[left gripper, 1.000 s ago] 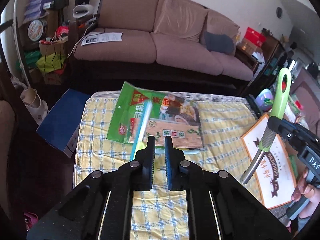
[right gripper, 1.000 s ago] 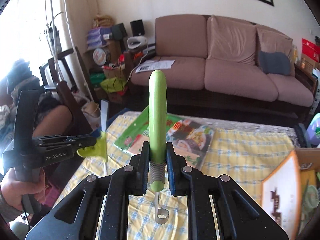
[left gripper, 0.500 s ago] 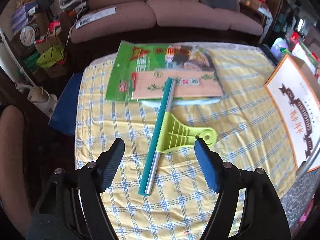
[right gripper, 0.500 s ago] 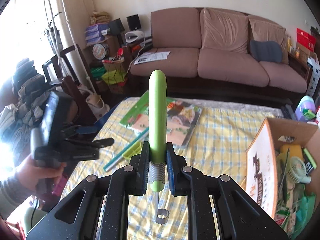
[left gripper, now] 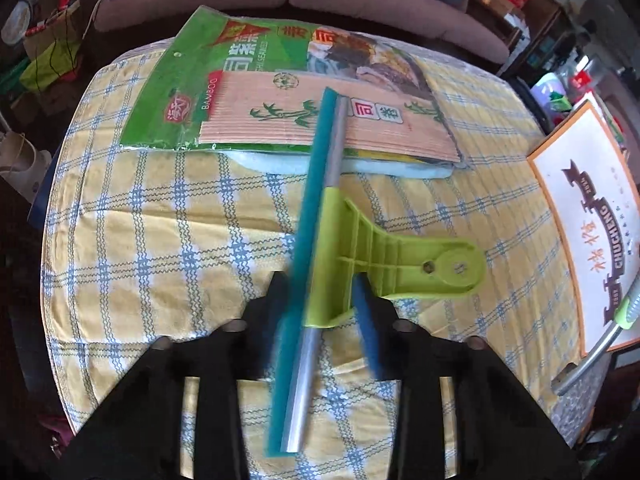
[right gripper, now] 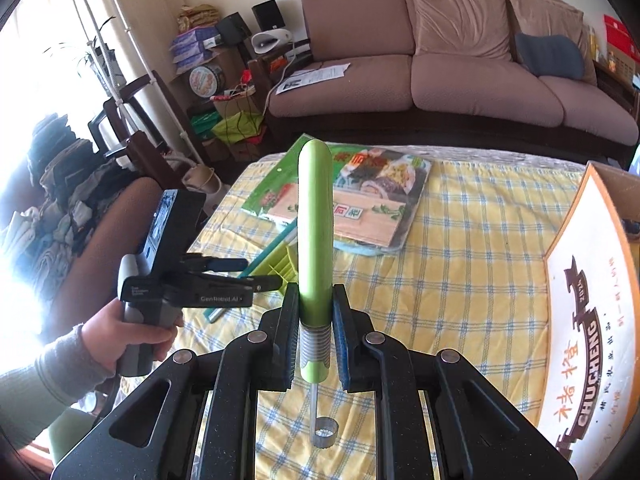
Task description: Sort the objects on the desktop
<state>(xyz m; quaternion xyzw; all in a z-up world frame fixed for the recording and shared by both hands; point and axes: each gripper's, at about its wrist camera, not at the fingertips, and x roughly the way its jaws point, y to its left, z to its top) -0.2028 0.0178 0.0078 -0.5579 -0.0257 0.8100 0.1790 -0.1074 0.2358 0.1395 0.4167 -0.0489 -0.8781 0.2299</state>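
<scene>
Yellow checked cloth covers the table (left gripper: 160, 216). On it lies a squeegee (left gripper: 352, 248), lime-green plastic handle with a grey metal bar and teal blade. Its far end rests on a green seaweed package with bamboo mat (left gripper: 288, 92), which sits toward the table's far edge; its near end points to the near edge.

Left gripper (left gripper: 320, 300): jaws spread, one finger on each side of the squeegee's bar and handle base. Contact with the squeegee cannot be confirmed; the frame is blurred at the fingertips. In the right wrist view the same gripper (right gripper: 256, 274) is low over the table's left side, held in the person's left hand (right gripper: 132, 336).

Right gripper (right gripper: 316, 320): jaws clenched on a green-handled tool (right gripper: 316, 240), gripped at its ribbed grey collar, handle upright, thin metal stem with a small ring end pointing down above the cloth.

A white and orange cardboard box (right gripper: 592, 320) stands at the table's right edge, flap raised.
</scene>
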